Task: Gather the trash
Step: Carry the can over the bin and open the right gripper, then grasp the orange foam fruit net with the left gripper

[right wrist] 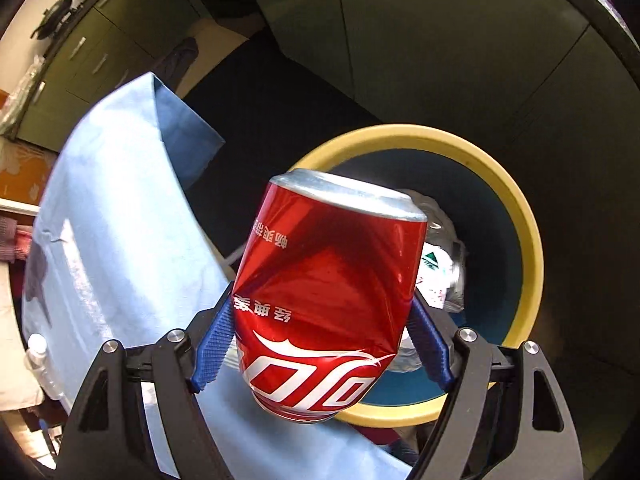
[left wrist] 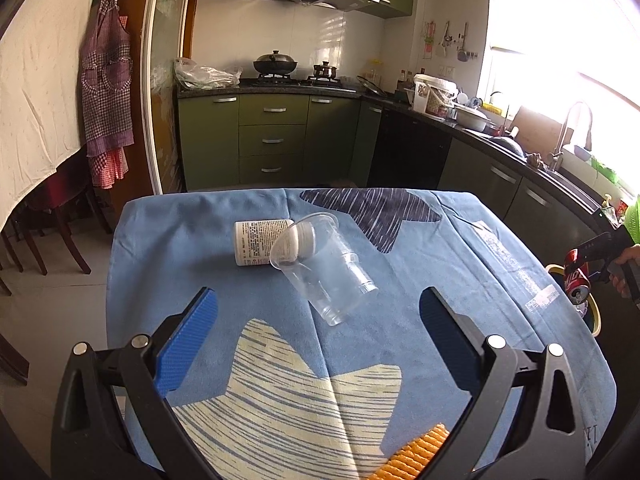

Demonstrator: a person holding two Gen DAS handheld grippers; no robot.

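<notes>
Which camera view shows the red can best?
The right wrist view: the red can fills the centre, dented, clamped between the right gripper fingers over the yellow-rimmed bin. The left wrist view shows it small at the right edge.

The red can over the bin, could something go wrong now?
Maybe. The red can is dented and pinched low down between the right gripper fingers, so it might slip out early. It hangs above the near rim of the yellow-rimmed bin, close to the blue tablecloth, so it could hit the rim and bounce out. On the table, the clear cup leans against the white bottle and might roll.
</notes>
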